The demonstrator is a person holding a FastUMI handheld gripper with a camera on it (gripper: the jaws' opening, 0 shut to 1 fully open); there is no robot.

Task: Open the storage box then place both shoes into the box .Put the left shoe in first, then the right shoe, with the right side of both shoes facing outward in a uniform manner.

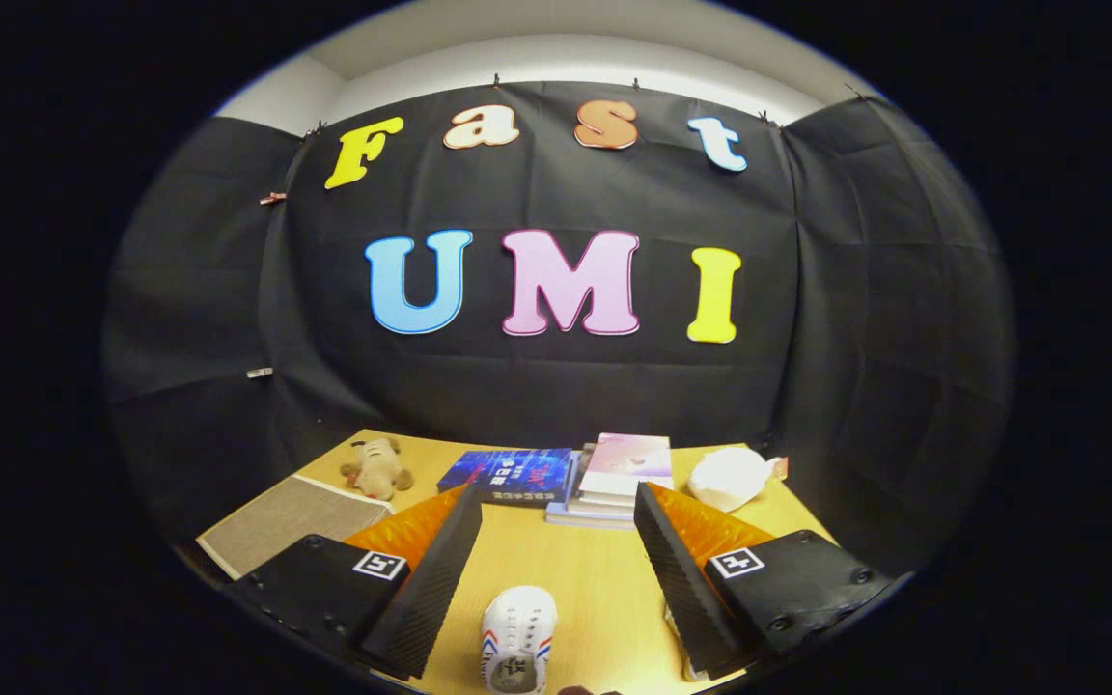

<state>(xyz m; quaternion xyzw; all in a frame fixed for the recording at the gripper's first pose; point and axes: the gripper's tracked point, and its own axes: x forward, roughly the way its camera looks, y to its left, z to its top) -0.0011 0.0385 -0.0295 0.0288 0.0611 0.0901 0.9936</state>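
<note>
Black cloth walls close in the booth behind a light wooden desk (595,579) that fills the lower middle of the frame. Low in the frame the gripper (556,569) hangs above the desk with its two fingers (435,569) spread wide apart and holding nothing. Between them, at the bottom centre, lies one white sneaker with red and blue side stripes (517,639), its toe pointing away from the camera; a pale edge under the finger at lower right may belong to a second shoe, but too little shows to tell. A storage box cannot be made out, so whether it is already open cannot be told. Judging by the open fingers over the sneaker, the step in hand looks like an approach to pick up a shoe; the next move would call for lowering the fingers around its sides and closing on it firmly, then checking which shoe it is, since the left goes in first. Beyond the fingers, at the far edge of the desk, sit one tan plush toy (377,467), one grey woven mat (281,521), one dark blue book (508,475), one small stack of books with a pink cover on top (619,478), and one crumpled white bag (732,477).
</note>
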